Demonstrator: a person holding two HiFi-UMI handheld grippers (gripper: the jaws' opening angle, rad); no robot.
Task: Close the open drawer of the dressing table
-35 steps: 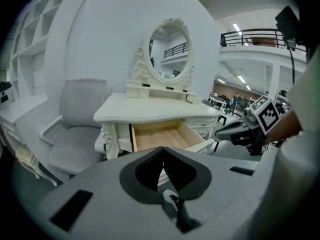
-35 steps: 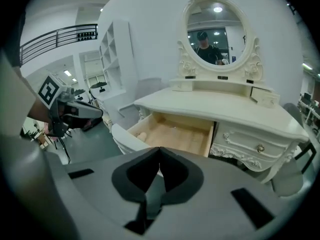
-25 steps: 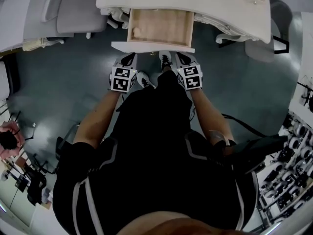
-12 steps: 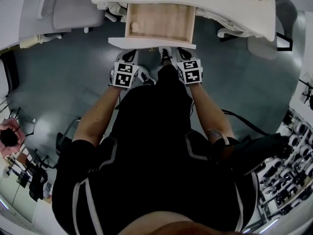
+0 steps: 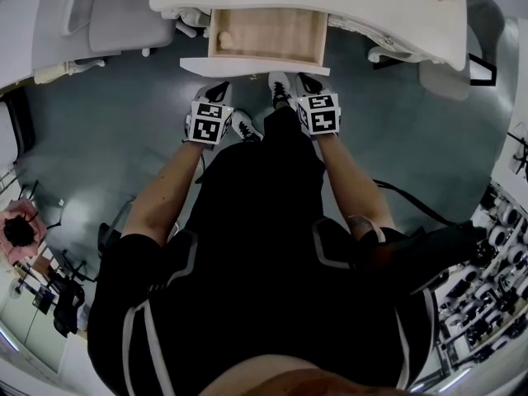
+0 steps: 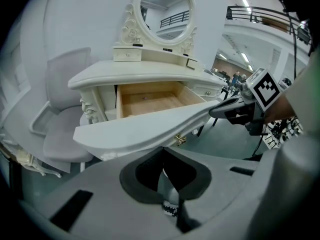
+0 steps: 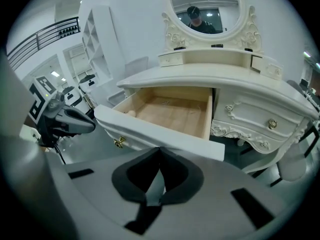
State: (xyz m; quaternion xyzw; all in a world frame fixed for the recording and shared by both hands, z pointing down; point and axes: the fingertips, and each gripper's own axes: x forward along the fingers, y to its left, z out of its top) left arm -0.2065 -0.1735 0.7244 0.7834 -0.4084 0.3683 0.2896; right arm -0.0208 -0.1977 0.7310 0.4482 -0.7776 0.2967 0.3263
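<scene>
The mirror point(image 7: 220, 4) was cut off at the upper edge, and a pale object point(image 7: 131, 113) in the drawer point(image 7: 172, 111) was too small to identify.

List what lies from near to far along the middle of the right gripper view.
right gripper with jaws together, white curved drawer front, pale wooden drawer bottom, cream dressing table top, oval mirror in carved cream frame

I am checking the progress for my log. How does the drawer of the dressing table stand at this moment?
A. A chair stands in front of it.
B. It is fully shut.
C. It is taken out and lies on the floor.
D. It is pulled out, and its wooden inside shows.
D: the drawer juts out from under the top of the dressing table, and its bare wooden bottom is in plain view.
</scene>
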